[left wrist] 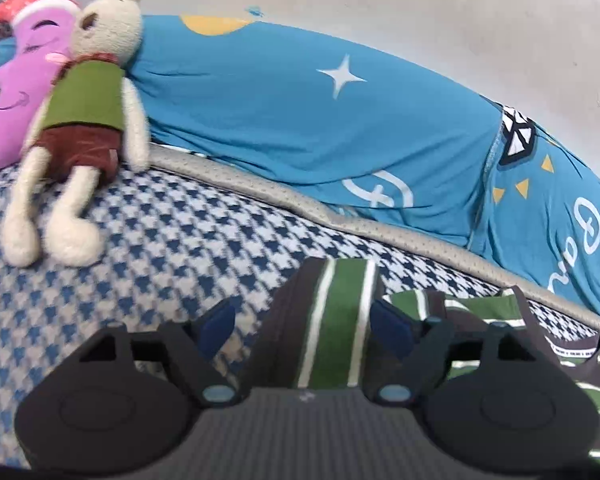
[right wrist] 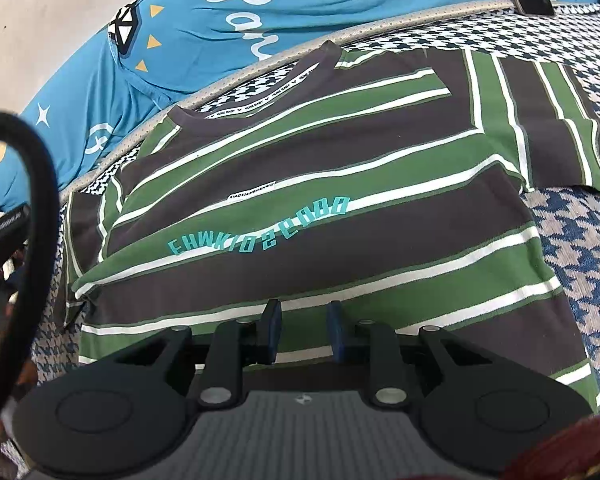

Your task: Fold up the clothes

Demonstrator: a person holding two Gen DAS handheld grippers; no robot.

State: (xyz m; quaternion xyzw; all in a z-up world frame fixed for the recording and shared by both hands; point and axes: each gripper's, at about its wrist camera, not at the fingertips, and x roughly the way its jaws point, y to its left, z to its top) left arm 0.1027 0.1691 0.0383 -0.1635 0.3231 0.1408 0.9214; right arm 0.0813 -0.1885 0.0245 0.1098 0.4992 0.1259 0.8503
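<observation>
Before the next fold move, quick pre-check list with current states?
1. Striped T-shirt lies flat, front up, on the houndstooth bed cover: ok.
2. Left gripper open, with a sleeve lying between its fingers: ok; contact cannot tell.
3. Right gripper open over the lower part of the shirt, holding nothing: ok.
4. Far sleeve spread out flat: ok.
5. Plush rabbit lies apart from the shirt: ok.
6. Black cable hangs beside the shirt's edge; snag risk: cannot tell.
</observation>
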